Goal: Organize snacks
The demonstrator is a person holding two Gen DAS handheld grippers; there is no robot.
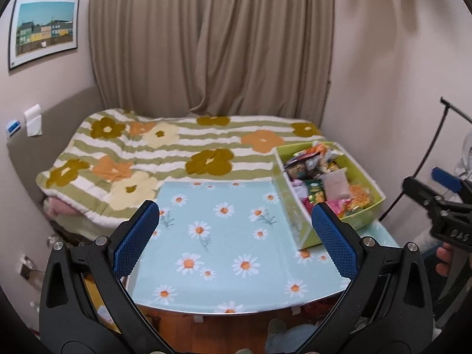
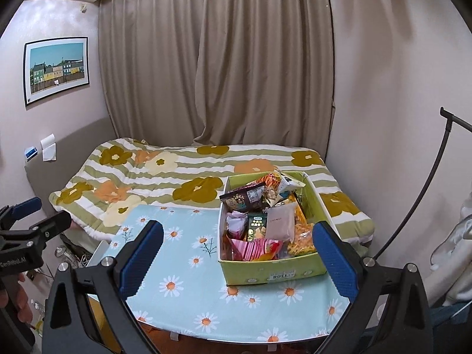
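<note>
Jaws, left gripper [image 1: 235, 237]: the two blue pads stand wide apart with nothing between them; it hangs above the near edge of the counter [image 1: 224, 253].
Jaws, right gripper [image 2: 237, 258]: also spread wide and holding nothing; it looks toward the green box [image 2: 274, 271], which shows between its fingers.
Snacks [image 2: 265, 221]: many packets lie piled inside the green box, mixed together in no order that I can see. A dark brown bag [image 2: 242, 200] leans at the far left, a small green packet [image 2: 255, 227] stands in the middle, a plain pale pouch [image 2: 280, 224] lies beside it, and a pink striped wrapper [image 2: 250, 249] is near the front wall.
Box position: on the right part of the counter, close to the bed [image 1: 165, 153] behind it.
Counter surface: the daisy cloth left of the box carries no packet.
Step in hand: I judge both grippers are waiting away from the box. The scene fits either snacks still to be sorted, or snacks already gathered into the box; the pictures do not settle it.
Next move: not settled either. Any grasp in the pile calls for care, since the packets overlap and are thin and slippery.
</note>
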